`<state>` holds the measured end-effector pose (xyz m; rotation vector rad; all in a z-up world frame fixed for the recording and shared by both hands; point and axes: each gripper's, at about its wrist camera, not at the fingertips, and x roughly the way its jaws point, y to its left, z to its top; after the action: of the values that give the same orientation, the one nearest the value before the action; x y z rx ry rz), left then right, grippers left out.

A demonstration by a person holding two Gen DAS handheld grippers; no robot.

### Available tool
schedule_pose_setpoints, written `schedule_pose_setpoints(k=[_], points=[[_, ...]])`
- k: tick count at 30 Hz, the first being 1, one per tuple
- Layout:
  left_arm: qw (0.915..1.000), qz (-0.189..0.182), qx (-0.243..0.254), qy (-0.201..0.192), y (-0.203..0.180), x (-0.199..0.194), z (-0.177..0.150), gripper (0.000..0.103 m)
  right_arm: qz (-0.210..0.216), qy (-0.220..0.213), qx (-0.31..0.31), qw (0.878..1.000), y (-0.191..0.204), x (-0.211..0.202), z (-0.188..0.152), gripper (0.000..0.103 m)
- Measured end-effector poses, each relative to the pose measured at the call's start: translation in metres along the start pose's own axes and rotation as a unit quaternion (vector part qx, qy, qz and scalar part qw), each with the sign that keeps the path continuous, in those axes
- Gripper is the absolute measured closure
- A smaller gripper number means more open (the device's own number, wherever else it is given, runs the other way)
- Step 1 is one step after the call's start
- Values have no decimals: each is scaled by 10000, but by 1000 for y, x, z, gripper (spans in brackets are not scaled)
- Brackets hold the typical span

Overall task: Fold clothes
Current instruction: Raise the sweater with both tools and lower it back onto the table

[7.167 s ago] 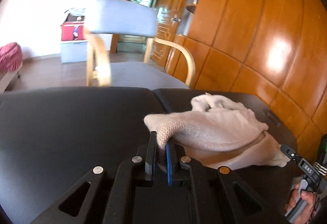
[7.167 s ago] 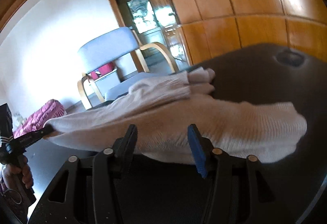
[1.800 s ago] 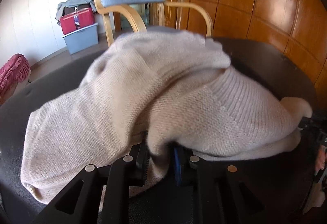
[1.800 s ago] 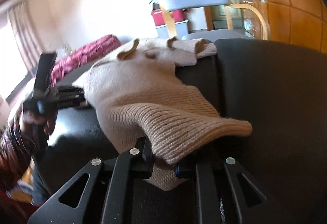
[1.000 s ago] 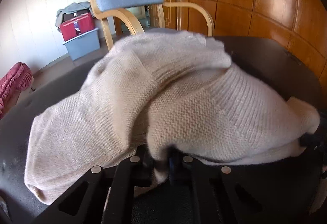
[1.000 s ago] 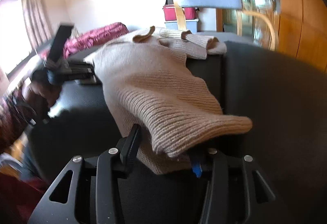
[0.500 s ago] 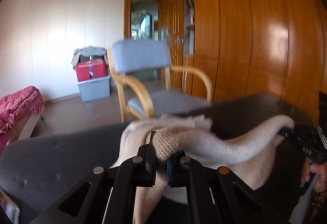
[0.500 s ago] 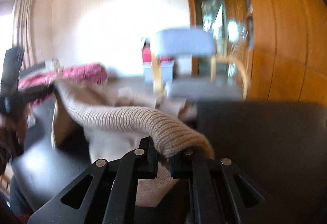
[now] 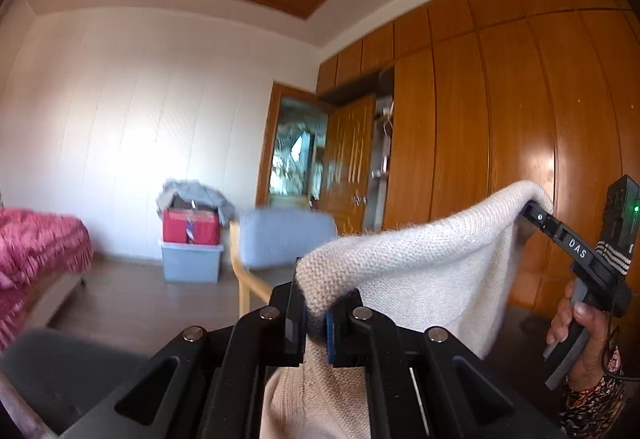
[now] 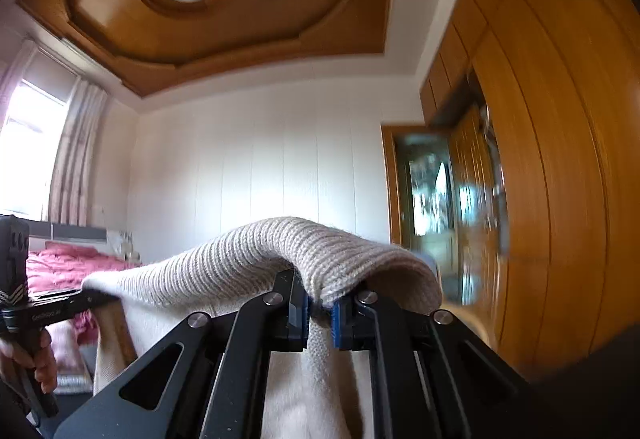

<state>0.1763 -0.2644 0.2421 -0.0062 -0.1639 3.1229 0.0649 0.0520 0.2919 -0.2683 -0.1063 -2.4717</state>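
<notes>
Left gripper (image 9: pixel 316 313) and right gripper (image 10: pixel 320 305) — fingers of both clenched on the beige knit sweater (image 9: pixel 420 271) — hold it stretched between them, aloft.

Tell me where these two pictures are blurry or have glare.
Left wrist view: chair softly blurred, bright glare patch on the wardrobe, sweater sharp. Right wrist view: doorway and wardrobe streaked by motion blur, window blown out.

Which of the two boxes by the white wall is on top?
The red box; it rests on the grey-blue box and has grey clothing draped over it.
</notes>
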Motion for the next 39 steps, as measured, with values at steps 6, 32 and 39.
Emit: schedule_pose_setpoints(k=[6, 32, 39], points=[[9989, 99, 40, -467, -11, -26, 52, 98, 109, -574, -56, 9983, 17, -3, 52, 95], [9871, 1231, 593, -834, -27, -29, 80, 97, 308, -492, -406, 9975, 42, 0, 83, 95], [9676, 2021, 135, 1509, 39, 123, -98, 97, 116, 2222, -405, 9741, 27, 116, -128, 95]])
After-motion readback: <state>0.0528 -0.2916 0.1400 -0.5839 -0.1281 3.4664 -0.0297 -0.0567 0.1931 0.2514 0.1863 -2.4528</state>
